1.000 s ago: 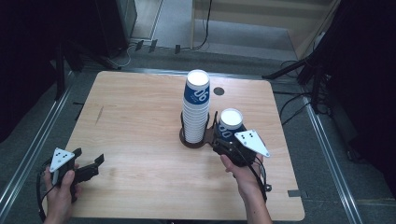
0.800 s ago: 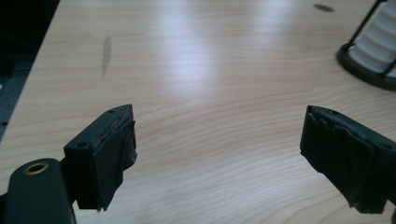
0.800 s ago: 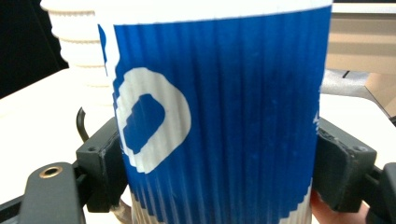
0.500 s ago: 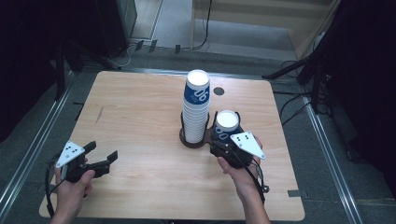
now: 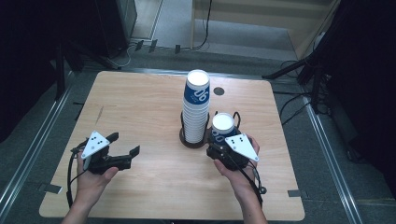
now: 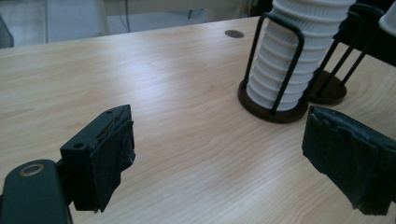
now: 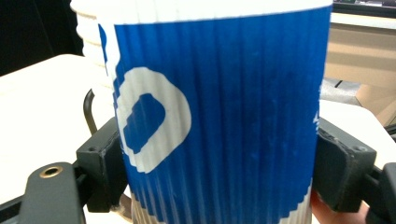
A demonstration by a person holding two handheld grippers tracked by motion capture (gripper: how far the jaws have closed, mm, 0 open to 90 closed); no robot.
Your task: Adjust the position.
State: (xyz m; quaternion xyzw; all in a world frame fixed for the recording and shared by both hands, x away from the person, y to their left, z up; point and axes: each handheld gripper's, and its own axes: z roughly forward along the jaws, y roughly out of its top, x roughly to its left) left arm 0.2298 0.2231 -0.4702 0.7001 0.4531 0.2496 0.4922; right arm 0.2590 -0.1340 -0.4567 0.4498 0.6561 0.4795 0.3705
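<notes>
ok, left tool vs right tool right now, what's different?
The left tool is open with nothing between its jaws; the right tool is shut on a blue and white paper cup. The left tool sits well out to the left of the cup stack over bare table; the right tool is close beside the stack's wire holder. Both are hand-held, with black padded jaws and a grey plate on top.

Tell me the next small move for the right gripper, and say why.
Probably lower the blue paper cup straight into the second wire holder. The right gripper is clamped on it just above that holder, beside the full cup stack.
</notes>
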